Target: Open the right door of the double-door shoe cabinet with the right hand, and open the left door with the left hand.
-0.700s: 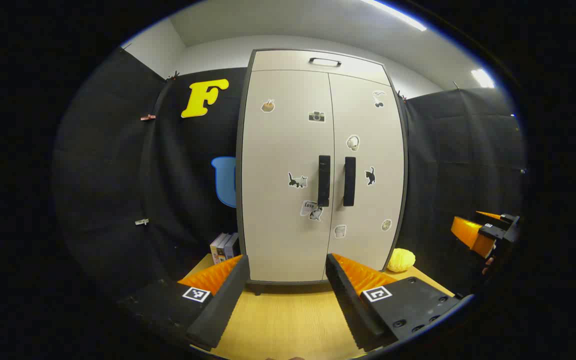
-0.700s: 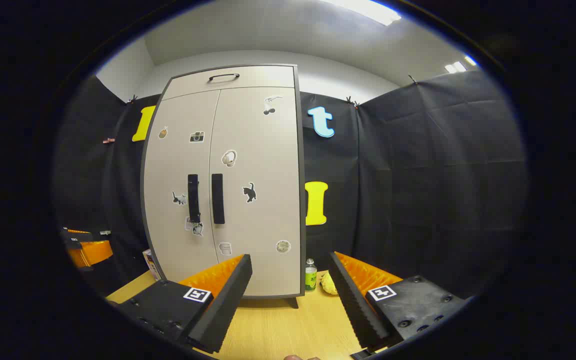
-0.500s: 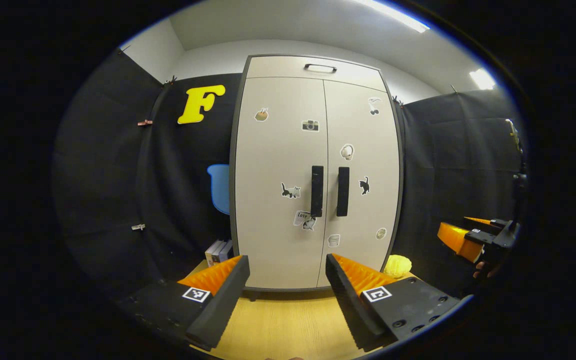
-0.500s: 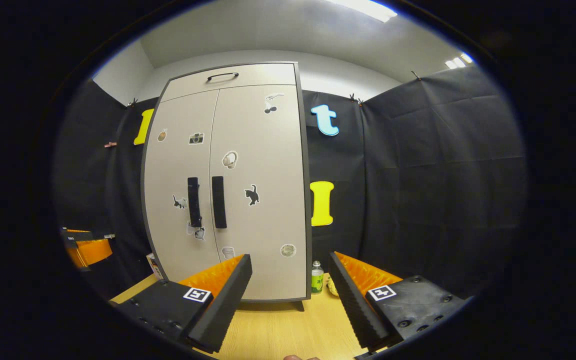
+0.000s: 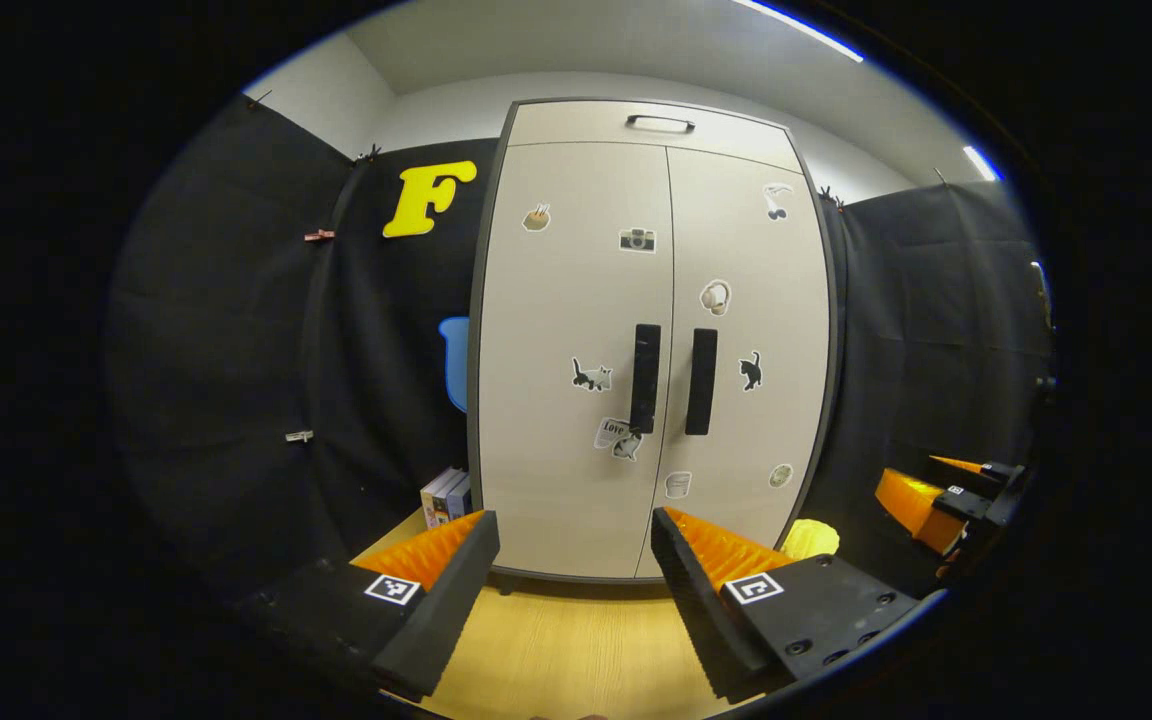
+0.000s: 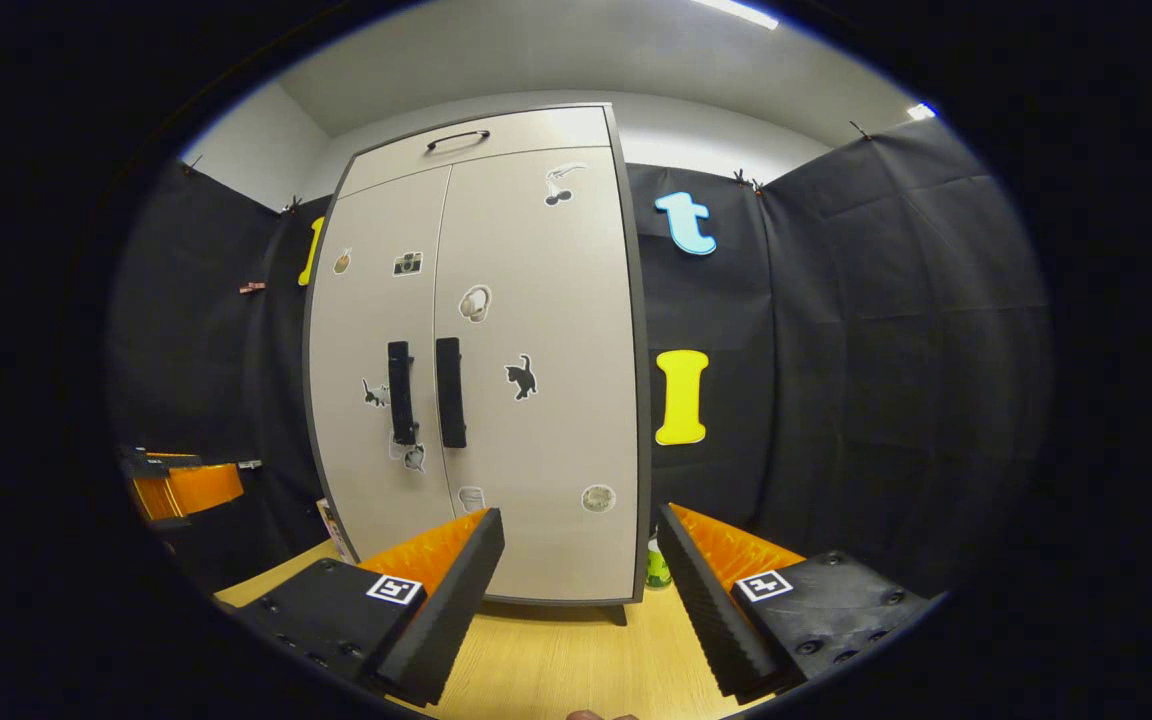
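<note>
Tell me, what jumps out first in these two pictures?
A tall pale shoe cabinet stands upright on the wooden table, both doors shut and dotted with small stickers. Two dark vertical handles, the left handle and the right handle, sit side by side at the middle seam. The left gripper and right gripper are open, short of the doors.

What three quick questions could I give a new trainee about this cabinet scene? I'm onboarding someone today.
1. True or false: both doors of the shoe cabinet are closed.
2. Which claw is nearer in line with the two handles: A) left claw B) right claw?
3. Fill in: the right door handle is touched by ____ claw.

Key: 1 true; 2 A; 3 neither.
</note>
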`<state>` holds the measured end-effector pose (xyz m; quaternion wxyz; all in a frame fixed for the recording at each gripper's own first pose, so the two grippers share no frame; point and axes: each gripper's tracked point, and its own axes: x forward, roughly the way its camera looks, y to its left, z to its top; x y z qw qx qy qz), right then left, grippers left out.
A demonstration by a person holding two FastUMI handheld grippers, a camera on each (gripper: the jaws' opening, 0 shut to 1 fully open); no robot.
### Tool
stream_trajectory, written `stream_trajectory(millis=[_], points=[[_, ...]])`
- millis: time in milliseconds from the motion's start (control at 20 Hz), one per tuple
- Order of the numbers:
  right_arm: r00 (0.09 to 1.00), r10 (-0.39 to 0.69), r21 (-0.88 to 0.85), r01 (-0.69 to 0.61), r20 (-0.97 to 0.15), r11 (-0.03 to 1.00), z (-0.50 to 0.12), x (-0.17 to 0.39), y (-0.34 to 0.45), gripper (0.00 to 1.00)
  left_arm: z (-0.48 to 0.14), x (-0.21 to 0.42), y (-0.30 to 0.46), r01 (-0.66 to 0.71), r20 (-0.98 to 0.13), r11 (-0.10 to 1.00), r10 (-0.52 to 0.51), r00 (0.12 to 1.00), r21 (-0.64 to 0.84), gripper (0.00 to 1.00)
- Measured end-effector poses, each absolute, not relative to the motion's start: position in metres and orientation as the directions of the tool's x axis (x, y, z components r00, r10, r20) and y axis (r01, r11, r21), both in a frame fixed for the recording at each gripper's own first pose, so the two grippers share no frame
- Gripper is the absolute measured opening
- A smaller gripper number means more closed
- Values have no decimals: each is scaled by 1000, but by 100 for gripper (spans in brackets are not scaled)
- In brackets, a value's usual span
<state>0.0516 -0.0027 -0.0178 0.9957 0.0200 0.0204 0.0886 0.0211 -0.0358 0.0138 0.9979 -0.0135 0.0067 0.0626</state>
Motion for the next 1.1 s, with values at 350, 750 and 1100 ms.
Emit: stream_trajectory(millis=[350, 750, 1100], points=[[973, 213, 112, -203, -87, 973, -45, 52, -3, 98, 21, 31, -55, -124, -17, 992, 125, 992, 34, 95], [978, 164, 77, -155, -129, 985, -42, 80, 24, 98, 14, 41, -21, -107, -25, 992, 109, 994, 71, 95], [974, 190, 40, -187, -123, 982, -12, 104, 84, 98, 3, 43, 18, -85, -20, 995, 87, 996, 58, 95]])
